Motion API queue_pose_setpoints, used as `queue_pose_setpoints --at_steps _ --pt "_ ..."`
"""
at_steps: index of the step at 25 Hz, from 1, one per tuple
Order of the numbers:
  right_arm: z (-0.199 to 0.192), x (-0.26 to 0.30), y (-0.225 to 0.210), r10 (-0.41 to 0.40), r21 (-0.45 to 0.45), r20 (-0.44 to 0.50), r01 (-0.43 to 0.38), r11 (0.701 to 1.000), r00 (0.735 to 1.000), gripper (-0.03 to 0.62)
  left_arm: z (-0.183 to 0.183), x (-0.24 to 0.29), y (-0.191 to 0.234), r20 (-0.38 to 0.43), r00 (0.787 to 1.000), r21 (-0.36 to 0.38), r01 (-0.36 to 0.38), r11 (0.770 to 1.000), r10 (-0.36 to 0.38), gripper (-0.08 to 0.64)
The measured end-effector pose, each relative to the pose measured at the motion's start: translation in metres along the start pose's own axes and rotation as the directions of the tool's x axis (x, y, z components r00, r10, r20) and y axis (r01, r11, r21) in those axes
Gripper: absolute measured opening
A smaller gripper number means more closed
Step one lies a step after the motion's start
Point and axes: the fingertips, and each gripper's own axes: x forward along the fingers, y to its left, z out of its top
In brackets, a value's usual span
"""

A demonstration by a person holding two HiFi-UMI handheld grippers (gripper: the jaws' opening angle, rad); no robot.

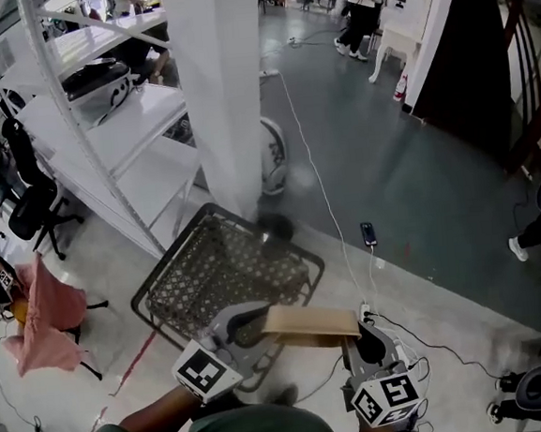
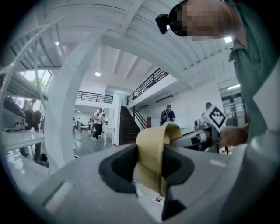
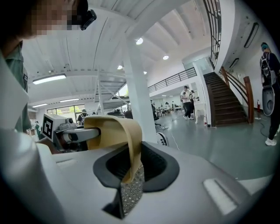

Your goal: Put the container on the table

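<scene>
I hold a flat tan container (image 1: pixel 310 323) in the air between both grippers, low in the head view. My left gripper (image 1: pixel 250 327) is shut on its left edge and my right gripper (image 1: pixel 360 336) on its right edge. In the left gripper view the tan container wall (image 2: pixel 151 148) curls up out of the left gripper (image 2: pixel 151 170), pinched between the dark pads, with the other gripper beyond it. The right gripper view shows the same: the container's bent rim (image 3: pixel 116 131) is clamped in the right gripper (image 3: pixel 131 168). No table shows under the container, only floor.
A black wire rack (image 1: pixel 221 269) lies on the floor just beyond the container. A white pillar (image 1: pixel 222 92) rises behind it, white shelving (image 1: pixel 103 131) to the left. A cable and a phone (image 1: pixel 368 234) lie on the grey floor. People stand far back (image 1: pixel 360 5).
</scene>
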Motion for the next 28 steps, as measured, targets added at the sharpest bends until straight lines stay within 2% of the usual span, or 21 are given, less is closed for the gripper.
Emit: queue_pose_setpoints --at_steps 6,10,14,17,28 --pt "0.005 0.008 0.015 0.081 -0.018 0.004 -0.081 0.997 0.997 0.052 0.006 -0.018 0.004 -0.011 0.998 0.018 -0.069 0.997 0.069 0.118" --pt "0.002 0.025 0.023 0.091 -0.015 -0.002 -0.091 0.996 0.996 0.052 -0.003 -0.029 0.017 -0.021 0.996 0.011 -0.084 0.996 0.084 0.120" --pt "0.009 0.051 0.038 0.064 -0.020 0.016 -0.064 0.998 0.998 0.052 0.001 -0.036 0.051 0.012 0.997 -0.019 -0.071 0.997 0.072 0.118" --pt "0.012 0.069 0.047 0.029 -0.025 0.017 -0.029 0.999 0.999 0.055 0.000 -0.040 0.076 0.020 0.999 -0.015 -0.044 0.999 0.044 0.112" --pt "0.003 0.132 0.057 -0.099 -0.020 0.011 0.100 0.995 0.995 0.055 -0.030 -0.036 0.147 0.019 0.999 -0.057 0.051 0.997 -0.050 0.110"
